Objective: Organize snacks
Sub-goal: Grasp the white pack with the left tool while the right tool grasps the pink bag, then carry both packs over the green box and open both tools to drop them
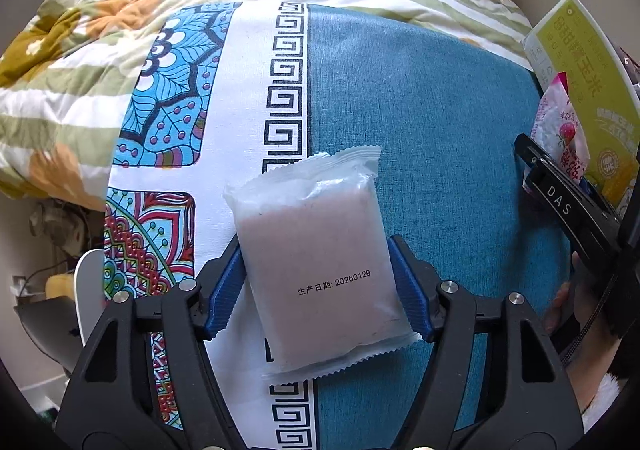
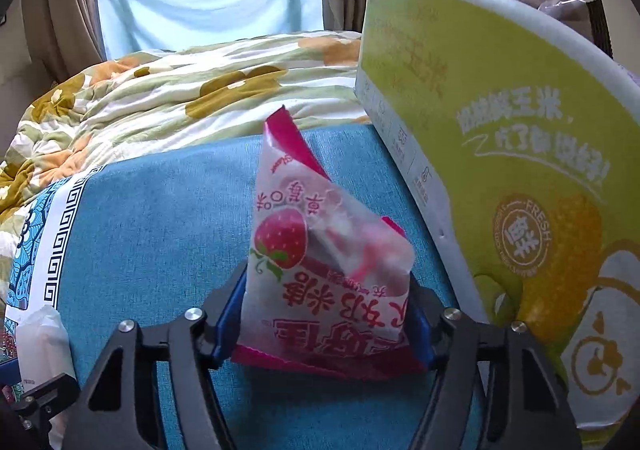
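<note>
Midway, by the look: 2 packets gripped, neither boxed. Left gripper (image 1: 318, 282) clamped on pale packet (image 1: 316, 262) over cloth's (image 1: 420, 130) patterned edge; right gripper (image 2: 326, 314) clamped on strawberry packet (image 2: 320, 250) beside green box (image 2: 500, 110).

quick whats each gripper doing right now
left gripper: shut on the pale pink snack packet
right gripper: shut on the strawberry snack packet

Matt plastic wrapper (image 1: 320, 250), woven tablecloth (image 1: 420, 110)
</note>
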Demonstrator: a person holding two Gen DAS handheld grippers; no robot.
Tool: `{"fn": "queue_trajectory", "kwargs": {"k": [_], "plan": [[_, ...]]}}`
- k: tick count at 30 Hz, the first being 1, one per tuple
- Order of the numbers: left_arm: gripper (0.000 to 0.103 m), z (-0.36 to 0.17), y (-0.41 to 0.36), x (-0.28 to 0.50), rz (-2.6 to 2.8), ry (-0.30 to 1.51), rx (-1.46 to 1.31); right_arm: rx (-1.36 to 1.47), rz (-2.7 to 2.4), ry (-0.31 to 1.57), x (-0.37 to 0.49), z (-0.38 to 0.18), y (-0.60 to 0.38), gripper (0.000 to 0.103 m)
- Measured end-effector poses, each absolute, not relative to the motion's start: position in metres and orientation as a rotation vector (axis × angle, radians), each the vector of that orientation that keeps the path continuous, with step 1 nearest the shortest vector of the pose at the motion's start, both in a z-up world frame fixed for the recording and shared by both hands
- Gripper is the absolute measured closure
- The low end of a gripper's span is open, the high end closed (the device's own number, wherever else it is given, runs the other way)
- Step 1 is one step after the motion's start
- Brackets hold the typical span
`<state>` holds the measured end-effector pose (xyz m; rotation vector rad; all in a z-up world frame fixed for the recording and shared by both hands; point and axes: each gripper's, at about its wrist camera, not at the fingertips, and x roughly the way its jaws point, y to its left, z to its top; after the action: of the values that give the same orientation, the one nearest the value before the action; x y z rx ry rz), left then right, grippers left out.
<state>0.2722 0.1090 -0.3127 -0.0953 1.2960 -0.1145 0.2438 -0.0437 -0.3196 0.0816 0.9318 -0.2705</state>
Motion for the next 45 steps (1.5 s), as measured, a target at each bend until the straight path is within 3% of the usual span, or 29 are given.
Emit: {"fn": "queue_trajectory", "kwargs": {"k": [7, 22, 33, 45], "plan": [[0.04, -0.292, 0.114, 0.268, -0.129, 1.247, -0.115, 0.117, -0.209, 0.923, 0.233, -0.307, -0.046, 0.057], [0.04, -0.175, 0.084, 0.25, -0.245, 1.066, -0.075, 0.129, -0.062, 0.801, 0.175, -0.203, -0.032, 0.06], [0.04, -0.104, -0.04, 0.241, -0.42, 0.974, -0.038, 0.172, -0.099, 0.757, 0.131, -0.134, -0.128, 0.06], [0.038, -0.113, -0.204, 0.262, -0.459, 1.019, 0.012, 0.174, -0.119, 0.8, 0.109, -0.128, -0.254, 0.06]]}}
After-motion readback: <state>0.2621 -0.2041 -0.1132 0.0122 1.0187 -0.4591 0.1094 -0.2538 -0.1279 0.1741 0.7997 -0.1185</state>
